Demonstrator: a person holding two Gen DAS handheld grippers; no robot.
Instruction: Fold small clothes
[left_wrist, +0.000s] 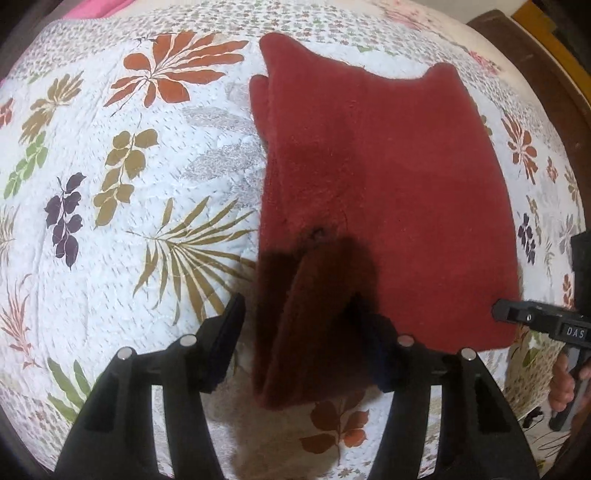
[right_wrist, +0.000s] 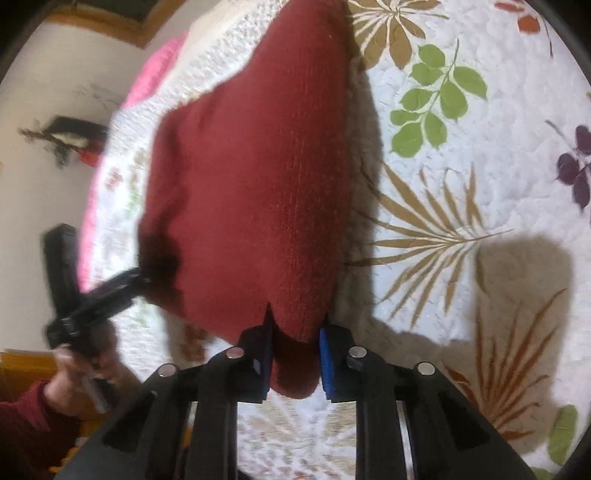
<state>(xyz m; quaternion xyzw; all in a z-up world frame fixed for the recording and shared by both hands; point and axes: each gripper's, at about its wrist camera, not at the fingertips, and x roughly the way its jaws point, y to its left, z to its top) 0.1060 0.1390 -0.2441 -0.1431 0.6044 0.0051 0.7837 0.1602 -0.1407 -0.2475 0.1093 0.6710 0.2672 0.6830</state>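
Note:
A dark red knitted garment (left_wrist: 388, 166) lies partly folded on a floral quilt (left_wrist: 129, 221). My left gripper (left_wrist: 299, 325) stands open at its near left corner. A doubled flap of the red cloth runs between the two widely spread fingers and past them toward the camera. My right gripper (left_wrist: 517, 314) shows at the garment's near right corner. In the right wrist view that right gripper (right_wrist: 295, 354) is shut on a corner of the red garment (right_wrist: 251, 166), which rises off the quilt and casts a shadow. There the left gripper (right_wrist: 110, 291) meets the opposite corner.
The quilt (right_wrist: 461, 166) covers a bed with a dark wooden frame (left_wrist: 517, 40) at the far right. A pink cloth (right_wrist: 147, 81) lies along the far edge. A hand (right_wrist: 74, 380) in a red sleeve holds the left tool.

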